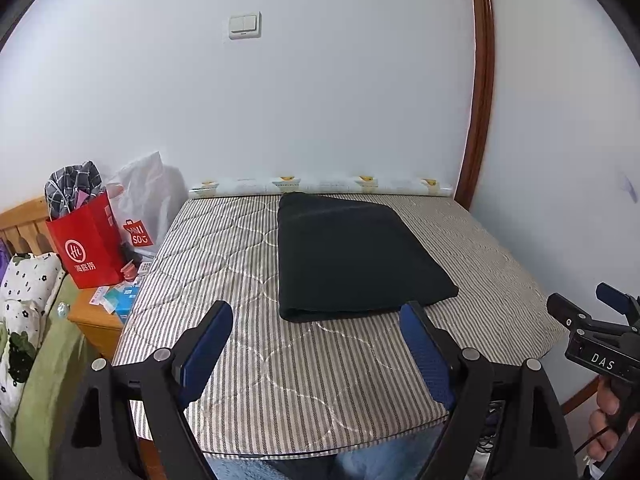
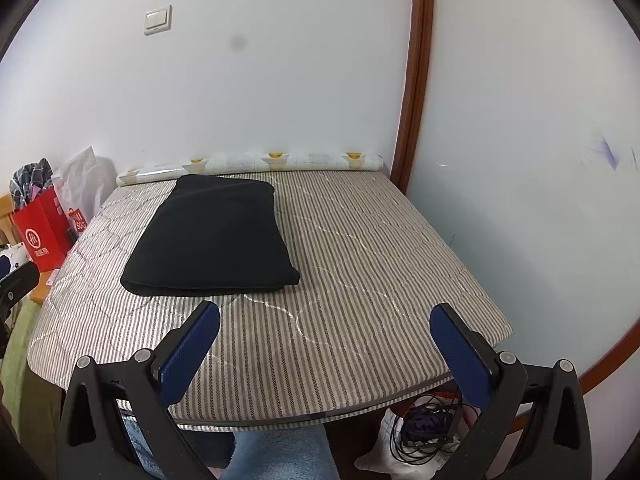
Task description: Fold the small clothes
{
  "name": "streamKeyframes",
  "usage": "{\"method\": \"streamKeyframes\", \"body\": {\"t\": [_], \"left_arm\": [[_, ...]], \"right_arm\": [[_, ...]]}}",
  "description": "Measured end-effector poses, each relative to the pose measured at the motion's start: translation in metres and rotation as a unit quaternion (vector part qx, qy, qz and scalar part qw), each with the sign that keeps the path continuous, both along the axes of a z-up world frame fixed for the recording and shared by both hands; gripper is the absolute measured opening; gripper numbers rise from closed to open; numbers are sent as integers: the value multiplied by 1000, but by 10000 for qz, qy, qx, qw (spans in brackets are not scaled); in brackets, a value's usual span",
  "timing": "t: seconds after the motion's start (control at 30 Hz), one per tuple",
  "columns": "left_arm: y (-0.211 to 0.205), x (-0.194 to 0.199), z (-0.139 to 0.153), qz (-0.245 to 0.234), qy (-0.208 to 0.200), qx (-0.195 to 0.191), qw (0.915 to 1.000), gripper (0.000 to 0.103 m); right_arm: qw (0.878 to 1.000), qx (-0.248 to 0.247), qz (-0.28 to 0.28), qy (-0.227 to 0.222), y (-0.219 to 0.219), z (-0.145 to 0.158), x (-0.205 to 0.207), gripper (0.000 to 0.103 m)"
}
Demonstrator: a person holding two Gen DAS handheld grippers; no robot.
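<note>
With both your left gripper and right gripper hanging released and empty near the bench's front edge, the folded black garment lies far-left of centre, so a shallow pinch may lift only its top layer and undo the fold.

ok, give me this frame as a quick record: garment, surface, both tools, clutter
garment: black cloth, folded into a flat rectangle, lying on the table
surface: striped quilted cover on a table against the wall
left tool: open, holding nothing, short of the cloth's near edge
right tool: open, holding nothing, over bare cover to the right of the cloth
clutter: red paper bag stuffed with clothes, left of the table; cables under the table
</note>
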State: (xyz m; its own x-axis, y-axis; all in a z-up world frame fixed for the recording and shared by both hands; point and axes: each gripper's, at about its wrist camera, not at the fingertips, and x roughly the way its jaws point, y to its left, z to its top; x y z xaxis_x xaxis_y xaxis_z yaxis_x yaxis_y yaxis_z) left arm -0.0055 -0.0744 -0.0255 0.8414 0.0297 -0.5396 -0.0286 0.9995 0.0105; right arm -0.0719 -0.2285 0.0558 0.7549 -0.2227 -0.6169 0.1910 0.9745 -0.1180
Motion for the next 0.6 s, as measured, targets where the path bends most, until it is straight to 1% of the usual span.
{"method": "streamKeyframes", "body": {"t": [0.6], "left_arm": [[1,1,-2,-16,30,40,10000,85]], "right_arm": [[10000,-51,-6,-21,2,2,0,103]]}}
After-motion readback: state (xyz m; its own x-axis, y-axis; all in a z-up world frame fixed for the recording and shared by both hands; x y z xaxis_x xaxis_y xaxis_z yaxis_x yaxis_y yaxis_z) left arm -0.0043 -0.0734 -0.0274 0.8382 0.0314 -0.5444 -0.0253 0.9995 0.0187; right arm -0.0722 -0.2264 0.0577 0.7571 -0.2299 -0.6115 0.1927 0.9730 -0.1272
